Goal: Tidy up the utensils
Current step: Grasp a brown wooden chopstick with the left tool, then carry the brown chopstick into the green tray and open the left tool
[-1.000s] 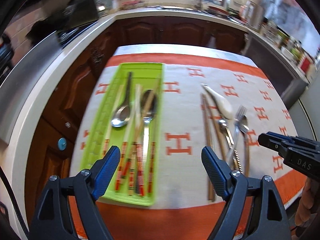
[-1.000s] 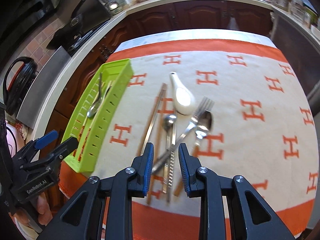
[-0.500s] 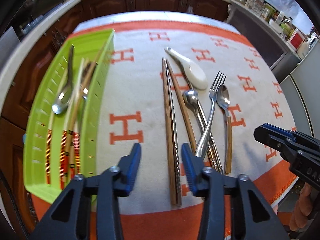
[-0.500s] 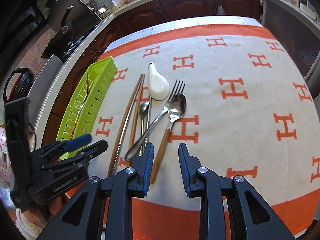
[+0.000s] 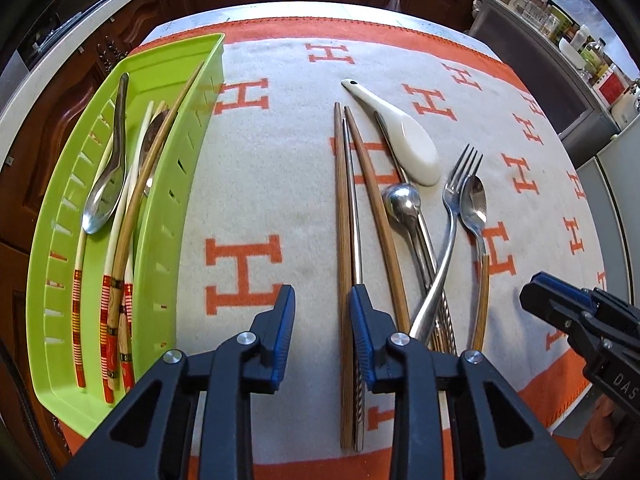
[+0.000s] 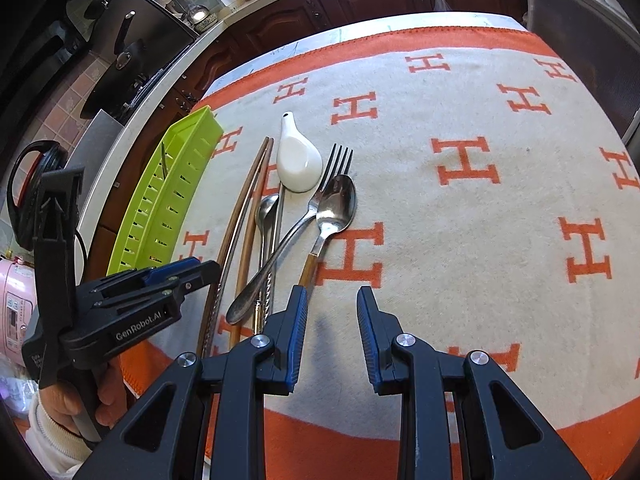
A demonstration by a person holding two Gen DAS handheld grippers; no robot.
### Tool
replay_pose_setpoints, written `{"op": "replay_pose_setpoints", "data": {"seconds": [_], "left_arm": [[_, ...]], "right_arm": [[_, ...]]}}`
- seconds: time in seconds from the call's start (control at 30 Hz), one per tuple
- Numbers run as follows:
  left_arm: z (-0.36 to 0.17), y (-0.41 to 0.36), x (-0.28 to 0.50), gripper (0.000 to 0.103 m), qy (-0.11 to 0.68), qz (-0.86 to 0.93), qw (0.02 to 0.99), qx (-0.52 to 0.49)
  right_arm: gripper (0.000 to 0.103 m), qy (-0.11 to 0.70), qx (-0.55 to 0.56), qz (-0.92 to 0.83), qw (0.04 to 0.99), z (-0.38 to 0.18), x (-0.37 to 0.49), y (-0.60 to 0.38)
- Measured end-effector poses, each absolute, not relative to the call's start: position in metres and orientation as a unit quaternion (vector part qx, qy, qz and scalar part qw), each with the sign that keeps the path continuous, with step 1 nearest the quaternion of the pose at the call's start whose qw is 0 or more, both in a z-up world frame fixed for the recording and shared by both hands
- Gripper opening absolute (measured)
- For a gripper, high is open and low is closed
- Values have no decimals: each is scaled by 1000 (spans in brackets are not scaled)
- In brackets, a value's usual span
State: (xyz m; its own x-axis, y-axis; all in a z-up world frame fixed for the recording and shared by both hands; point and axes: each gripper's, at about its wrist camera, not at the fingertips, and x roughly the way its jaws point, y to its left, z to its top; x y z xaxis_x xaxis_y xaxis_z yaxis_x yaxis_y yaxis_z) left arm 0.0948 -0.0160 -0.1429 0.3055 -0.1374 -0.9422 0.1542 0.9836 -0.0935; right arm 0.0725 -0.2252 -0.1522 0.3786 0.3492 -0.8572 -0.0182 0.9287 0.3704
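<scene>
At the far left, a green tray [image 5: 176,184] sits on the orange-and-white cloth [image 5: 280,184], holding a metal spoon [image 5: 105,196] and several chopsticks with red-striped ends [image 5: 107,312]. To its right, well apart from the tray, the loose utensils lie in a row on the cloth: a wooden chopstick [image 5: 343,240], a thin metal one touching it, and a second wooden chopstick [image 5: 376,208] angled just beside. Next come a long small-bowled metal spoon [image 5: 402,200] and a white ceramic spoon [image 5: 408,140] that lies over a metal handle, then a fork [image 5: 454,216] crossing the long spoon's handle, and a spoon with a wooden handle [image 5: 476,216]. The left gripper [image 5: 322,320] hangs above the near ends of the left chopsticks; its jaws have just been closing and stand narrowly apart, with a chopstick seen in the gap, not pinched. The right gripper [image 6: 332,324] hovers over bare cloth just right of the wooden-handled spoon, jaws narrowly apart with nothing between them
</scene>
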Motion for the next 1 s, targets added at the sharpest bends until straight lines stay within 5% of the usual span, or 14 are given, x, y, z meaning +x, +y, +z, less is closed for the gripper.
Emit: {"op": "replay_pose_setpoints", "data": {"seconds": [0.47, 0.57, 1.0], "left_arm": [[-147, -30, 113, 29, 570, -69, 817, 46], [-147, -27, 113, 4, 571, -77, 816, 40], [-92, 9, 91, 4, 540, -79, 838, 10]], "right_arm": [[26, 544, 145, 112, 819, -156, 75, -225], [26, 545, 142, 113, 818, -156, 74, -223], [26, 538, 111, 141, 823, -139, 79, -185]]}}
